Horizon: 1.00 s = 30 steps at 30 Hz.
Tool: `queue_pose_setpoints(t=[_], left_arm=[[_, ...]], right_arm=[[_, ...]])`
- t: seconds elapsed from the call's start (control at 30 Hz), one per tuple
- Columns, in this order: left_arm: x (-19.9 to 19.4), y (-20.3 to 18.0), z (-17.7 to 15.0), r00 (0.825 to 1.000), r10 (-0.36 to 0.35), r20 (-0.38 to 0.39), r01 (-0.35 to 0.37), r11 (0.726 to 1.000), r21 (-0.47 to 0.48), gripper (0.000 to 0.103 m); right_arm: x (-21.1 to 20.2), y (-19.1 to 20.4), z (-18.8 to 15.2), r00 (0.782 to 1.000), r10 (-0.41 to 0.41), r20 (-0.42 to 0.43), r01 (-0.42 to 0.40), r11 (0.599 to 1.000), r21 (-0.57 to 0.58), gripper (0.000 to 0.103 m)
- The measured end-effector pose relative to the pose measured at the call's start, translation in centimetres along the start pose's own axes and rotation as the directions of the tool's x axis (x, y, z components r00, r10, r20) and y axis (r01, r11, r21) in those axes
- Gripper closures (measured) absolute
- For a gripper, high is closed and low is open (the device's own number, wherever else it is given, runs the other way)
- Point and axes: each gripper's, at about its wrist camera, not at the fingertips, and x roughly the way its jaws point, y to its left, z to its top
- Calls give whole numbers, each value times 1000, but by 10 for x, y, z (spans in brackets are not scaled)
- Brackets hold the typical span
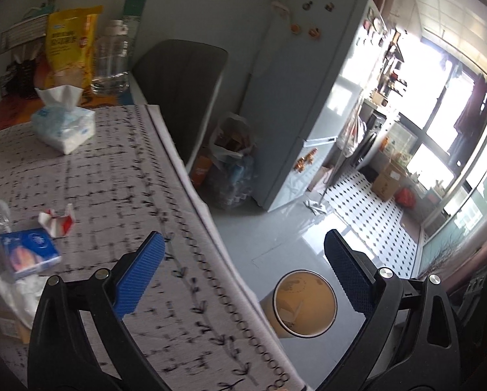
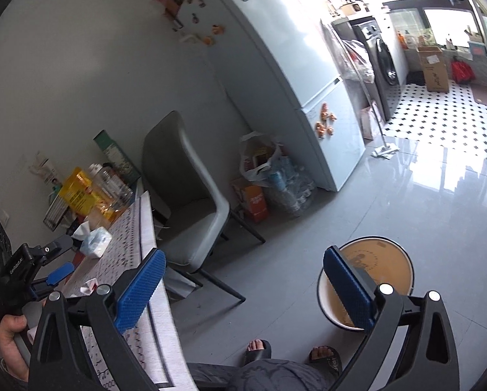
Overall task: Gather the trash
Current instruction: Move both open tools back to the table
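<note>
While we hung over the table (image 1: 119,176) edge, our left gripper (image 1: 243,270) gaped empty | right gripper (image 2: 243,280) spread wide, empty | crumpled wrapper (image 1: 57,223) and tissue pack (image 1: 28,254) lay on table | bin (image 1: 303,304) sat on floor beside table

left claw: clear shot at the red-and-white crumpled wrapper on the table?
Probably yes. The left claw is open and empty over the table's edge, and the crumpled wrapper lies uncovered on the tablecloth. Only the blue tissue pack sits close beside it.
</note>
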Motion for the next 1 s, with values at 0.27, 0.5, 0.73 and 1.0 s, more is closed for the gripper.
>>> queue_pose_setpoints(t=[0.27,0.5,0.73,1.0], left_arm=[[-45,62,1,995,78,64,-73,994,-82,6],[-84,123,-5,980,161,115,-138,973,-183,6],[-101,184,-14,969,220,113,-180,941,-288,6],[-107,242,-25,964,253,85,-202,900,-385,6]], right_arm=[[10,61,-10,998,51,-41,-54,995,-84,8],[21,116,-24,990,106,-92,-119,981,-156,8],[38,173,-40,980,138,-144,-167,962,-216,8],[54,223,-60,968,153,-200,-206,939,-277,8]])
